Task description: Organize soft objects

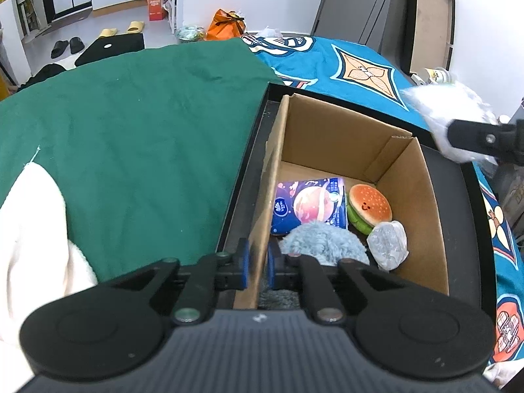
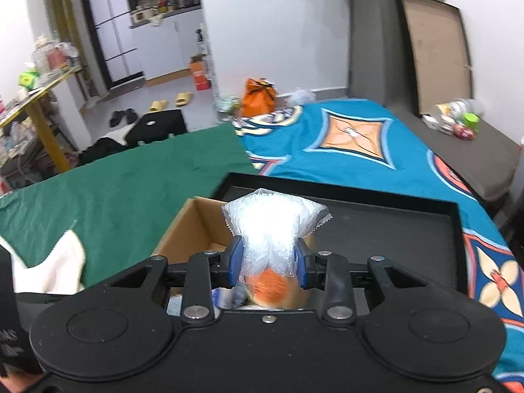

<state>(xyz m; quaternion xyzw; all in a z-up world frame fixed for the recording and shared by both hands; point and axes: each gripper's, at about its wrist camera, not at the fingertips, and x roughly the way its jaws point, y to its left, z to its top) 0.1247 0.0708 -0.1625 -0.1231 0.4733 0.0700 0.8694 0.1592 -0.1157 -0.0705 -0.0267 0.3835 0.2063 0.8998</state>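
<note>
Left tool (image 1: pixel 258 263) clenched on the near-left wall of the cardboard box (image 1: pixel 412 203), blue pads either side of the wall; box sits in a black tray (image 2: pixel 393 229) on the bed. Inside the box, near to far: fluffy blue plush (image 1: pixel 324 240) and a clear plastic bag (image 1: pixel 388 244) close in, then burger plush (image 1: pixel 370 206) beside the purple tissue pack (image 1: pixel 308 204). Right tool (image 2: pixel 269 258) grasping a white plastic-wrapped bundle (image 2: pixel 271 226) above the box, green cloth (image 1: pixel 131 131) to the left with a white towel (image 1: pixel 29 229) on it, patterned blue bedspread (image 2: pixel 360 144) farther back.
</note>
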